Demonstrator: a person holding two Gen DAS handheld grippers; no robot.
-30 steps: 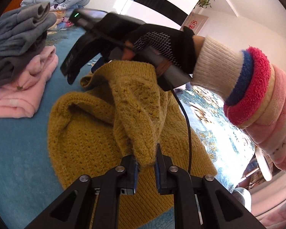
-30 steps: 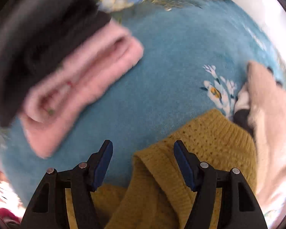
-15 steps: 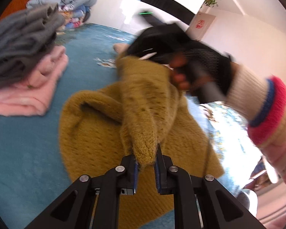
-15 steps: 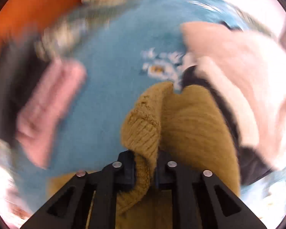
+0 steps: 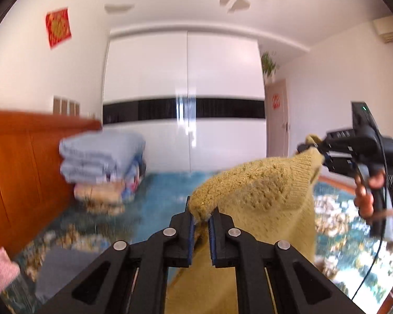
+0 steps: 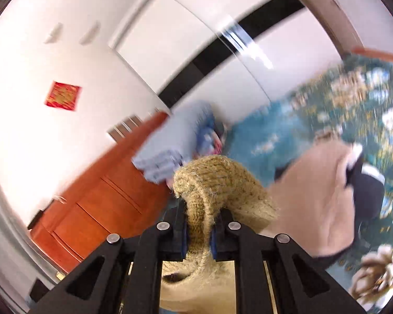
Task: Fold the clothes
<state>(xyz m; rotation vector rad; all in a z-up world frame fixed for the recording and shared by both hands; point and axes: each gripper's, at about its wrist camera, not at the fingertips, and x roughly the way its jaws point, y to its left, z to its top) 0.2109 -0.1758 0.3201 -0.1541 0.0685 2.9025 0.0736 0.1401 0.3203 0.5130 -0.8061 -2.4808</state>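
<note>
A mustard-yellow knitted sweater [image 5: 264, 196] hangs in the air between both grippers, above the blue flowered bed cover [image 5: 165, 191]. My left gripper [image 5: 201, 219] is shut on one edge of it. My right gripper [image 6: 199, 225] is shut on another thick knitted edge [image 6: 212, 183]. In the left wrist view the right gripper [image 5: 317, 149] shows at the far right, pinching the sweater's far corner. The sweater's lower part drops out of view below the fingers.
A stack of folded light-blue blankets [image 5: 102, 157] sits by the orange wooden headboard [image 5: 21, 162]. A folded grey garment [image 5: 65, 269] and a pink one [image 5: 2, 272] lie lower left. A beige and black garment [image 6: 327, 196] lies on the bed. White wardrobe [image 5: 183, 99] behind.
The right gripper closed on the sweater's edge. Both grippers then lifted the sweater off the bed and tilted up, so the views now face the wardrobe and wall.
</note>
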